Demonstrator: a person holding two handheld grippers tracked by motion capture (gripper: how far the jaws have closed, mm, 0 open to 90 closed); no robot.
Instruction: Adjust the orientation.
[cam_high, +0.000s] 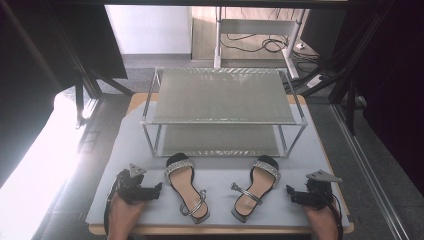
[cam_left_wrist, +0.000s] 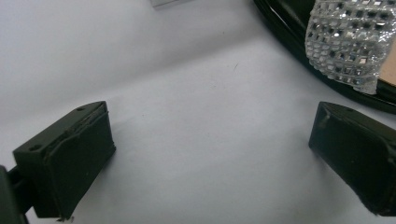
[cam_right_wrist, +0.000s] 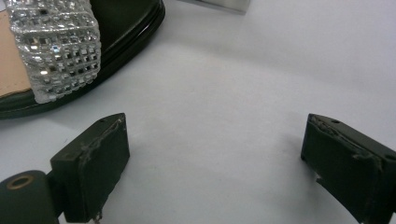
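Note:
Two black sandals with sparkling toe straps lie on the grey mat in front of a two-shelf rack (cam_high: 222, 95). The left sandal (cam_high: 186, 186) points its toe at the rack, and so does the right sandal (cam_high: 256, 187). My left gripper (cam_high: 159, 188) rests open on the mat just left of the left sandal (cam_left_wrist: 345, 42), whose glittery strap shows at the upper right in the left gripper view. My right gripper (cam_high: 290, 192) rests open just right of the right sandal (cam_right_wrist: 56, 51). Nothing lies between either pair of jaws (cam_left_wrist: 212, 154) (cam_right_wrist: 215, 168).
The rack's metal legs stand on the mat (cam_high: 135, 165) behind the sandals; both mesh shelves are bare. The table's front edge runs just below my hands. Dark frame posts and cables stand beyond the table on both sides.

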